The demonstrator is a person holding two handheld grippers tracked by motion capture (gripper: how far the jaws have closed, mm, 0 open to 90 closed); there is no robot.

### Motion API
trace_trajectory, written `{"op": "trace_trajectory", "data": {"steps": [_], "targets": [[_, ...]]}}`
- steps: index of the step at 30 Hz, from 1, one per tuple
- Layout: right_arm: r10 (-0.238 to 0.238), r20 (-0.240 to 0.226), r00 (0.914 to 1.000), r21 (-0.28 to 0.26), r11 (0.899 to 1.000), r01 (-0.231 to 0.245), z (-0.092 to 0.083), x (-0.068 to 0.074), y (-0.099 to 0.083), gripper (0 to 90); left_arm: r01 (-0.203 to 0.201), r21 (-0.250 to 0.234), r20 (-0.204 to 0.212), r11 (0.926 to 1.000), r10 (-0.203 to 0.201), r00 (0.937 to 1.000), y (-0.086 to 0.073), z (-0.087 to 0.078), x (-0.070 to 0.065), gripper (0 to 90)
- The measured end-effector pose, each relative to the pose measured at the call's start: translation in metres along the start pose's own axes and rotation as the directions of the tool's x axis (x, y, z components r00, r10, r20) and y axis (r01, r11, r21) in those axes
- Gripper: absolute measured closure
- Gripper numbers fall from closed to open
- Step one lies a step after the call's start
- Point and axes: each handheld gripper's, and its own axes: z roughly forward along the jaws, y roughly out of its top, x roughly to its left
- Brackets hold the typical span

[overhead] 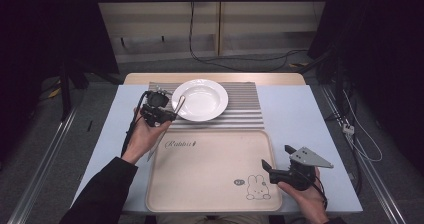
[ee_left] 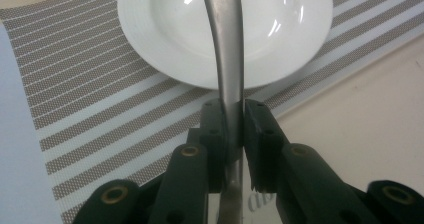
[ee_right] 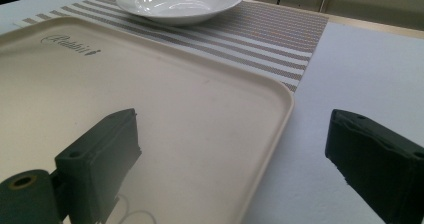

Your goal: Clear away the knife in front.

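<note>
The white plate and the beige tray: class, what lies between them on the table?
In the high view, between the white plate and the beige tray lies a bare stretch of the striped placemat; the left gripper holds a metal utensil beside it.

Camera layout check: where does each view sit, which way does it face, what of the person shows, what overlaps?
High view: above the person's side, facing forward and down on the beige rectangular tray; both forearms and hands show.
Left gripper view: on the left hand-held gripper, facing along its black jaws, shut on a grey metal utensil handle.
Right gripper view: on the right hand-held gripper, low over the tray's right edge, jaws open.
All share the white round ceramic plate on the striped placemat.
</note>
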Motion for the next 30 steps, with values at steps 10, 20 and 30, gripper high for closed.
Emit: {"op": "trace_trajectory", "data": {"steps": [10, 20, 30], "targets": [[0.001, 0.000, 1.0000, 0.000, 1.000, -0.001, 0.000, 0.000, 0.000, 7.0, 0.016, 0.030, 0.040, 0.9994, -0.017, 0.9990, -0.016, -0.001, -0.008, 79.5], [-0.008, -0.003, 1.0000, 0.003, 1.000, 0.008, 0.002, 0.001, 0.000, 7.0, 0.023, 0.057, 0.092, 0.9981, -0.029, 0.9953, -0.034, 0.000, -0.025, 79.5], [-0.006, -0.001, 1.0000, 0.003, 1.000, 0.006, 0.001, 0.000, 0.000, 7.0, 0.012, 0.095, 0.117, 0.9954, -0.023, 0.9929, -0.049, 0.001, -0.037, 79.5]]}}
